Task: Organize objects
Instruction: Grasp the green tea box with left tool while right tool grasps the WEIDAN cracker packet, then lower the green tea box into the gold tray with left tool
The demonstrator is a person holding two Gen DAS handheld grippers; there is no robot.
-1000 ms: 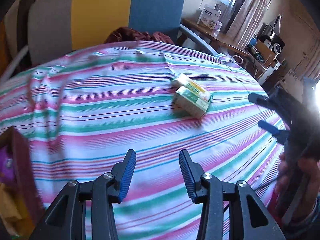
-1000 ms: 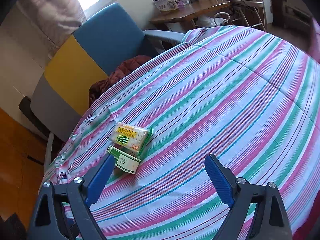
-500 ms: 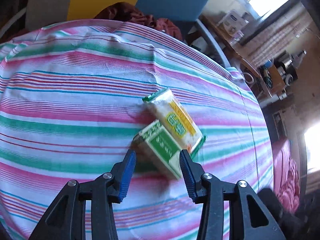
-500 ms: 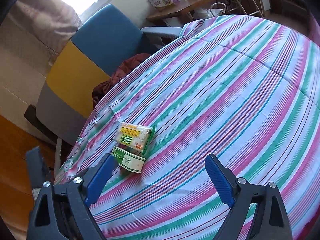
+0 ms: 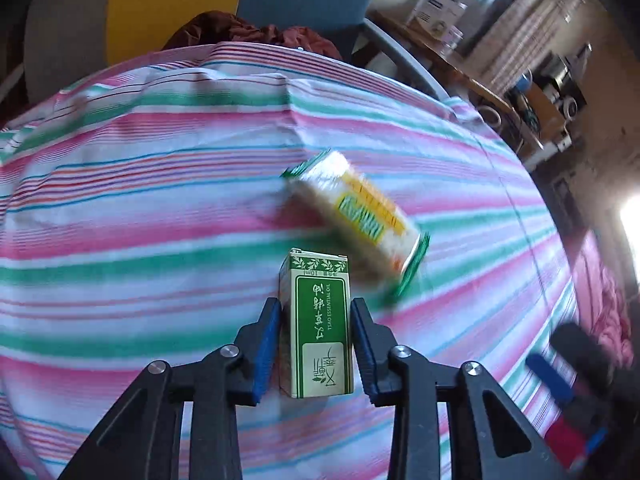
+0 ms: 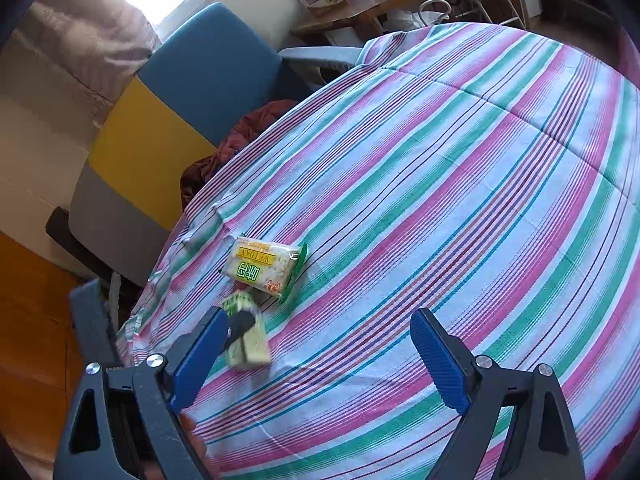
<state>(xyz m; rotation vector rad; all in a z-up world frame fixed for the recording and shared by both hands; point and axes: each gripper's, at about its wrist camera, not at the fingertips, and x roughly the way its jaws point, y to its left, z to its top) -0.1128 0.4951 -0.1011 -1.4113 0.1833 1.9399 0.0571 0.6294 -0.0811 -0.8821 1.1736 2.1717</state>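
Note:
My left gripper (image 5: 316, 312) is shut on a green and white essential oil box (image 5: 318, 324), its blue pads pressing both long sides. The box also shows in the right wrist view (image 6: 246, 338), blurred, with a dark left finger across it. A yellow and white snack packet (image 5: 360, 220) lies on the striped cloth just beyond and to the right of the box; it also shows in the right wrist view (image 6: 264, 268). My right gripper (image 6: 316, 352) is open wide and empty, above the cloth to the right of both objects.
The striped bedspread (image 6: 440, 200) covers a wide rounded surface. A blue, yellow and grey chair (image 6: 192, 92) with a dark red cloth (image 6: 240, 136) stands behind it. A wooden desk (image 6: 368, 0) with boxes is at the back right.
My left gripper moved in over the green box and shut on it. The box now points along the fingers. The right gripper shifted only slightly and stayed open.

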